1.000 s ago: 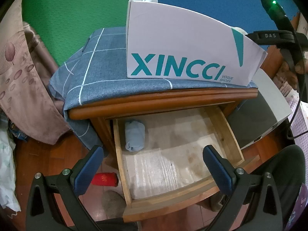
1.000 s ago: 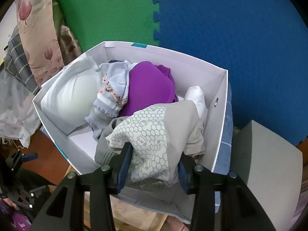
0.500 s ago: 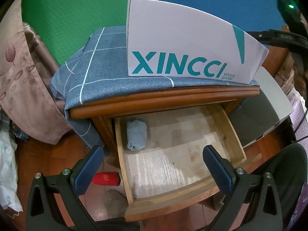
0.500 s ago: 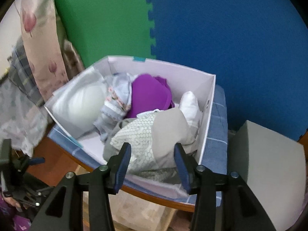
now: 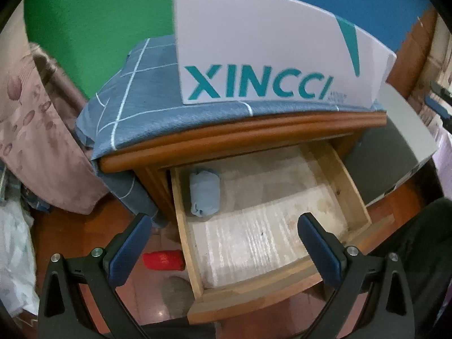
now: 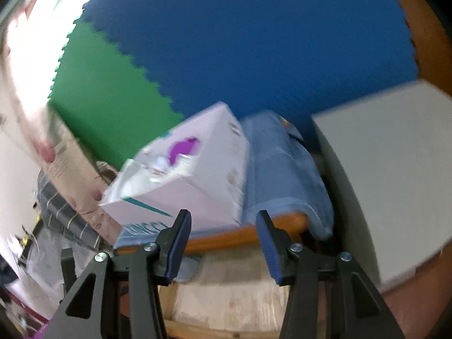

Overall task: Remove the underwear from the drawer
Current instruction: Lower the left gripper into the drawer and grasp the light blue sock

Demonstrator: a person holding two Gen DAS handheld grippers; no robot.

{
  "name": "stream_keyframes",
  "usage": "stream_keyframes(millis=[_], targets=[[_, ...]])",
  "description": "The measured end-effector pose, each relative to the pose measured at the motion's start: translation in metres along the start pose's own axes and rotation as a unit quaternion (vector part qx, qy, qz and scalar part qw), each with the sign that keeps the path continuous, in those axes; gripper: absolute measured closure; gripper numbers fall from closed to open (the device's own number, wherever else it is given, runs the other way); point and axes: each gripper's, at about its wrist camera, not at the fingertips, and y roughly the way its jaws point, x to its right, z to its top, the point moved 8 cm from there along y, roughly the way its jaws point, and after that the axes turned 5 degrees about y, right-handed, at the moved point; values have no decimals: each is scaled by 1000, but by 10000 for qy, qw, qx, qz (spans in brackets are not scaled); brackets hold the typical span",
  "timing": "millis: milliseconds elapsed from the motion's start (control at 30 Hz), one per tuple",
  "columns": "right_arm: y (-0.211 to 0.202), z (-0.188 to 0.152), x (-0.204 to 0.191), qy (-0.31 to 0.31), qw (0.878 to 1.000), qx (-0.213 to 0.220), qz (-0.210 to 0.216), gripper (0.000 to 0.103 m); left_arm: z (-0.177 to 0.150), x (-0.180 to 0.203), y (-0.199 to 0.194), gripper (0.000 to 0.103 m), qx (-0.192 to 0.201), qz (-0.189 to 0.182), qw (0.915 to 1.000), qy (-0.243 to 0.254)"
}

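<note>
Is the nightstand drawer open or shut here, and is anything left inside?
Open: the drawer is pulled well out, its pale liner exposed. One rolled light-blue garment lies in its back left corner.

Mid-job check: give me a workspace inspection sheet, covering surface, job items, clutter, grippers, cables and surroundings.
Surface: wooden nightstand draped with a blue checked cloth.
Job's things: open drawer holds one rolled light-blue underwear at its back left; XINCCI shoebox on top holds garments.
Clutter: red object on the floor; grey box beside the nightstand.
Grippers: left gripper open, empty; right gripper has just been opening, nothing between its jaws.
Cables: nothing seen.
Surroundings: green and blue foam mats, floral curtain.
</note>
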Motion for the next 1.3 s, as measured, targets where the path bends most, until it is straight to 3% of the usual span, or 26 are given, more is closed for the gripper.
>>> stream_keyframes(millis=[100, 167, 267, 433, 567, 767, 833, 933, 1000, 1233, 1300], targets=[[-1, -3, 26, 620, 9981, -11, 62, 54, -4, 11, 7, 1, -127, 127, 9993, 330], [-9, 3, 25, 590, 9978, 221, 201, 54, -5, 22, 13, 1, -146, 226, 9978, 612], [-6, 0, 25, 635, 9973, 106, 345, 54, -6, 41, 29, 1, -259, 356, 9931, 1087], [-9, -3, 25, 581, 9973, 91, 438, 54, -13, 66, 78, 2, -842, 748, 9763, 1851], [-11, -2, 30, 687, 9961, 89, 544, 53, -21, 67, 117, 4, -1399, 1036, 9645, 1985], [-12, -2, 30, 712, 9954, 30, 635, 52, -20, 55, 158, 5, -1901, 1255, 9566, 1820], [-11, -3, 28, 667, 9957, -7, 640, 51, -17, 56, 161, 6, -1768, 1287, 9572, 1896], [-9, -5, 26, 610, 9960, -57, 645, 50, -11, 65, 160, 6, -1554, 1458, 9485, 2346], [-8, -7, 25, 589, 9961, -101, 647, 49, -10, 67, 159, 6, -1462, 1472, 9472, 2444], [-6, -6, 26, 721, 9946, -148, 730, 48, -35, 64, 149, 10, -1497, 939, 9428, 2828], [-5, -6, 27, 797, 9936, -166, 782, 48, -35, 59, 149, 17, -1599, 841, 9449, 2728]])
